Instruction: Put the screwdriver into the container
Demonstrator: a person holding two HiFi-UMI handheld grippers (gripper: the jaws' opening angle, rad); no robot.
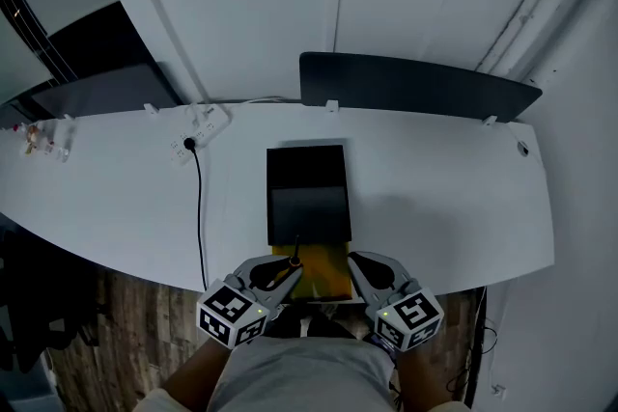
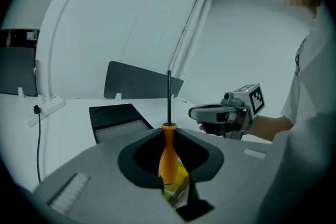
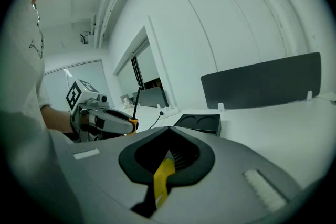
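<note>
The screwdriver [image 2: 168, 157] has an orange handle and a thin dark shaft that points up and away. My left gripper [image 2: 169, 129] is shut on its handle. In the head view the left gripper [image 1: 288, 260] hovers at the table's front edge, with the screwdriver [image 1: 290, 263] aimed toward the black rectangular container [image 1: 307, 198] just ahead. The container [image 2: 118, 120] is open on top and lies flat on the white table. My right gripper [image 1: 357, 260] is level with the left one, a short way to its right, jaws together with nothing held. It [image 3: 168, 131] faces the container [image 3: 202, 122].
A yellow flat object [image 1: 323, 275] lies below and between the grippers at the table's front edge. A white power strip [image 1: 203, 125] with a black cable [image 1: 200, 207] sits at the back left. A dark panel [image 1: 415, 87] stands along the table's rear edge.
</note>
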